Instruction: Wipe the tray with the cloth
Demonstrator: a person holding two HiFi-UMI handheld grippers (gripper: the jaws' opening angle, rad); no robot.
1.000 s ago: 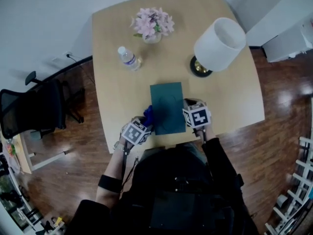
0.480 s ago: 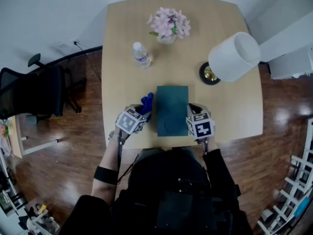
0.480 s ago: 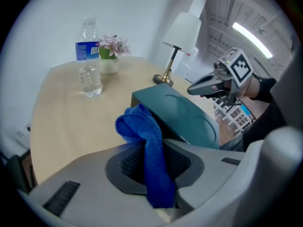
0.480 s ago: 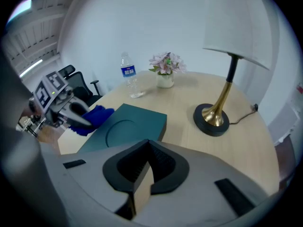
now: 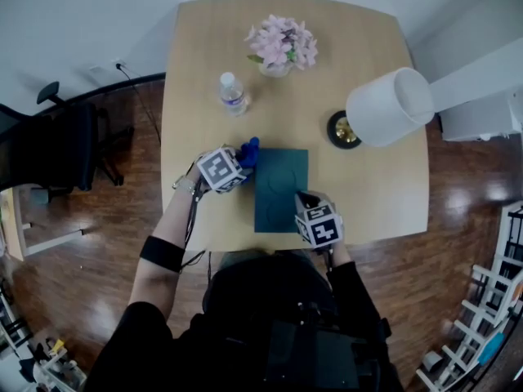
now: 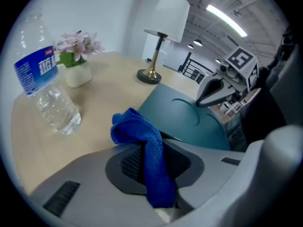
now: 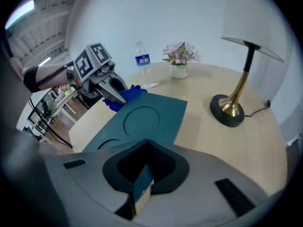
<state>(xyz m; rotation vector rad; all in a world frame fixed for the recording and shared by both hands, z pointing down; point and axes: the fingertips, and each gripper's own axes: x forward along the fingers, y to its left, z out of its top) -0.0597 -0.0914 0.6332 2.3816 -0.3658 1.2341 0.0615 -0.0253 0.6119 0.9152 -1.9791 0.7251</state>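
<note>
Bottle [image 5: 233, 94], flowers [image 5: 283, 42] and lamp [image 5: 387, 107] stand on table [image 5: 368, 186].

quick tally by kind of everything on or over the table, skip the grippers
dark teal rectangular tray: 1
blue terry cloth, held in the left gripper: 1
clear plastic water bottle: 1
pink flowers in a white pot: 1
lamp with white shade and brass stem: 1
Total: 5

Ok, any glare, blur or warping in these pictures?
Head view: sharp, table edges bowed, glare patches on the wood floor. Left gripper view: heavy fisheye, dark corners, water bottle warped at the edge. Right gripper view: same fisheye, lamp crisp.
</note>
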